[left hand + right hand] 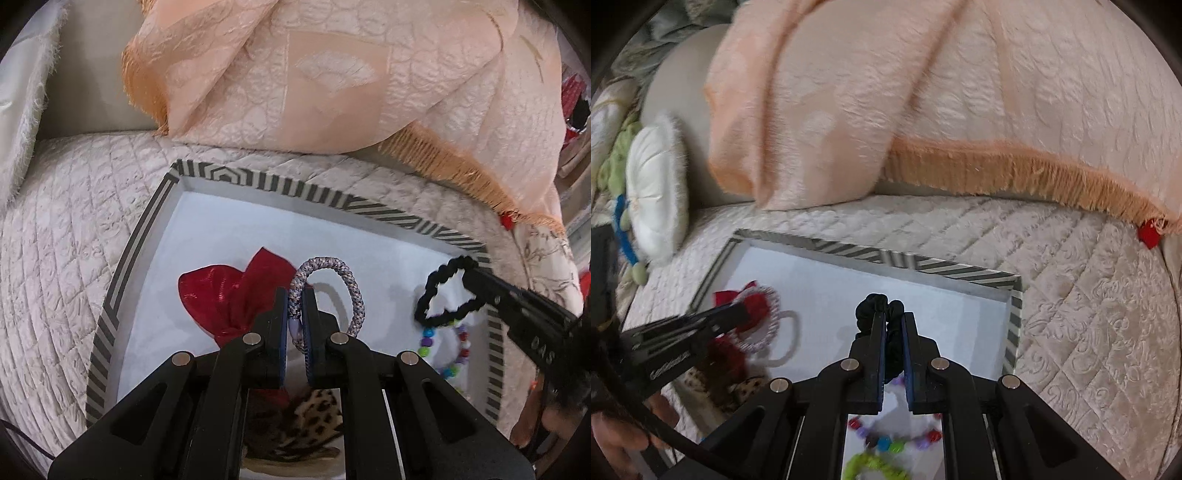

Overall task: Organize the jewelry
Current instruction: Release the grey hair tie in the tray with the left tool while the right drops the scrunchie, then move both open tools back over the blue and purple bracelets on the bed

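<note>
With the left gripper (295, 317) pinching a grey braided hair tie (328, 284) mid-frame and the right gripper (894, 325) clamping a black scrunchie (881, 306), each should lower over bare tray (155, 221) floor before releasing.

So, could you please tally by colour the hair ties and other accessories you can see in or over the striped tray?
Grey-lilac hair tie: 1
Black scrunchie: 1
Red bow: 1
Leopard-print scrunchie: 1
Multicoloured bead bracelet: 1
Lime-green hair tie: 1
Total: 6
</note>
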The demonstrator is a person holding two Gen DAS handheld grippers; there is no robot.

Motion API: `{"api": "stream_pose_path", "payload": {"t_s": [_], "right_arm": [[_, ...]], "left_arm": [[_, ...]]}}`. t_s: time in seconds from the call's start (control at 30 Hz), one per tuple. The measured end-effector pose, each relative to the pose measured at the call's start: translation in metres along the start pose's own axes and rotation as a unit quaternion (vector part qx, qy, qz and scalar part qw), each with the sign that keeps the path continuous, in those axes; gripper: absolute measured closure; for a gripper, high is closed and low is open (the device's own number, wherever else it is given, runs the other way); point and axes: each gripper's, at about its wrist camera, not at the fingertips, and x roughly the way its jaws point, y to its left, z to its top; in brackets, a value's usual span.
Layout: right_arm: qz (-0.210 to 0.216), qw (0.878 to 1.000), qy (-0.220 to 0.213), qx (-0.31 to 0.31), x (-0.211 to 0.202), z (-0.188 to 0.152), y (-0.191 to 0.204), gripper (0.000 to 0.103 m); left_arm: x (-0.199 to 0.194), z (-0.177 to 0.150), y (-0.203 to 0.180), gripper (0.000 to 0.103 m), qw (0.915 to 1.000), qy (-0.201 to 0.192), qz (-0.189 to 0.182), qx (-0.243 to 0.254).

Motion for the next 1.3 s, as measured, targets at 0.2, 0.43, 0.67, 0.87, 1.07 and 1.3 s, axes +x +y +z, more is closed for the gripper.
{"api": "stream_pose_path", "payload": {"t_s": [0.2,0.43,0.67,0.87,1.07,1.3], "right_arm": [[-0.014,0.999,0.028,0.024,0.024,-0.005,-0.012,0.095],[0.011,0.999,0.014,0.049,0.006,-0.020,-0.021,0.065],[0.010,1.000,0.012,0.025,-0.036,-0.039,-0.002,0.065],[-0.004,1.000,0.001,0.021,-0.077,-0.067,0.018,0.064],[-0.005,1.000,-0.007,0.006,-0.115,-0.095,0.037,0.064],[-0.008,1.000,-0.026,0.013,-0.161,-0.121,0.055,0.063]], "left_arm": [[0.001,-0.004,0.002,0.097,0.9999,-0.001,0.010,0.003],[-0.011,-0.012,0.004,0.050,0.9999,-0.004,-0.011,0.004],[-0.043,-0.027,0.006,0.050,0.9998,-0.017,0.002,0.006],[-0.073,-0.051,0.009,0.050,0.9991,-0.038,0.018,0.000],[-0.104,-0.079,0.010,0.050,0.9978,-0.056,0.033,0.010],[-0.149,-0.111,0.004,0.050,0.9949,-0.089,0.039,0.027]]}}
